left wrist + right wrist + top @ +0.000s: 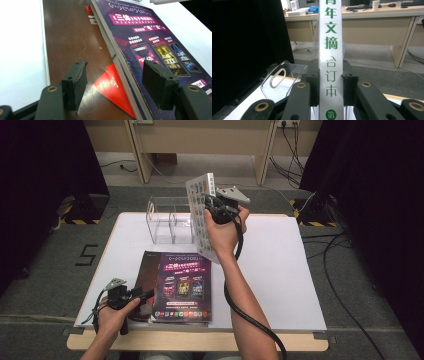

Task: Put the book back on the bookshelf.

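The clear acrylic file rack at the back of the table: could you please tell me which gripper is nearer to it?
Right. The right gripper holds a white book upright just beside the clear acrylic rack; the left gripper sits at the near edge by the stacked books.

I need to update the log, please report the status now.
Right gripper shut on white book, held upright above table. Left gripper open over stacked purple book. Clear acrylic rack just behind white book.

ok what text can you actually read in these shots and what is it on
"青年文摘 合订本" in green down the white book spine clamped in the right gripper.
"三体" in the pink banner on the purple book cover.
"5" marked on the grey floor.
Smaller print on the purple cover: too blurred to read.
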